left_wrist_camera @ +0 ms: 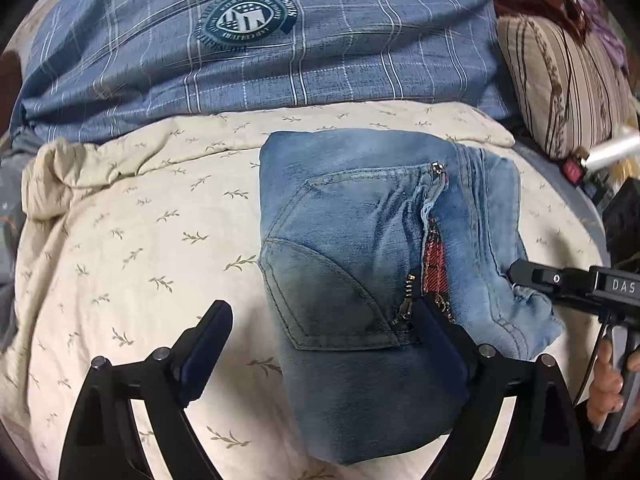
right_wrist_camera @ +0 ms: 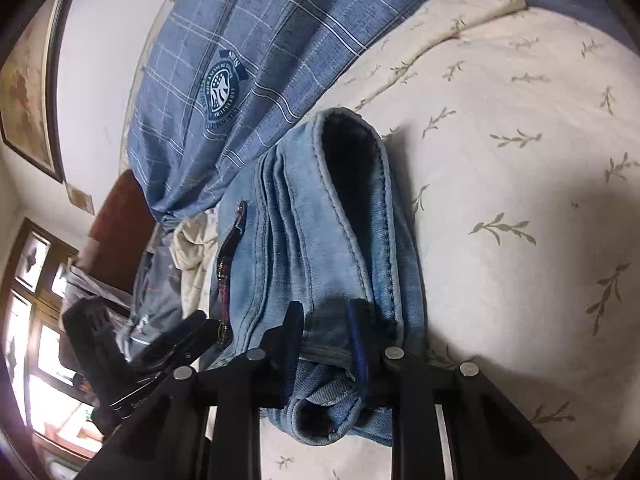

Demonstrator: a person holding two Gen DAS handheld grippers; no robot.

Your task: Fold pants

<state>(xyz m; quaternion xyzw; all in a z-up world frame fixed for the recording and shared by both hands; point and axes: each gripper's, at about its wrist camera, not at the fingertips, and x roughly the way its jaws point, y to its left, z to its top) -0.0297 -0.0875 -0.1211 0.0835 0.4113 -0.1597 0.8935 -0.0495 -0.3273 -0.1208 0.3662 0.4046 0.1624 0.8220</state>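
Note:
The light blue jeans [left_wrist_camera: 360, 248] lie folded into a compact bundle on the cream leaf-print sheet [left_wrist_camera: 132, 240], back pocket and zipper up. My left gripper [left_wrist_camera: 324, 320] is open, its fingers straddling the near part of the bundle, right finger [left_wrist_camera: 436, 328] on the denim. My right gripper [right_wrist_camera: 326, 320] is closed on the folded edge of the jeans [right_wrist_camera: 320, 216], denim between its fingers. It also shows in the left wrist view [left_wrist_camera: 520, 274] at the bundle's right edge.
A blue plaid duvet with a round crest [left_wrist_camera: 248, 20] lies behind the jeans. A striped pillow [left_wrist_camera: 560, 92] sits at the far right. A rumpled sheet edge [left_wrist_camera: 52, 176] is at the left. A window and framed picture show in the right wrist view [right_wrist_camera: 28, 92].

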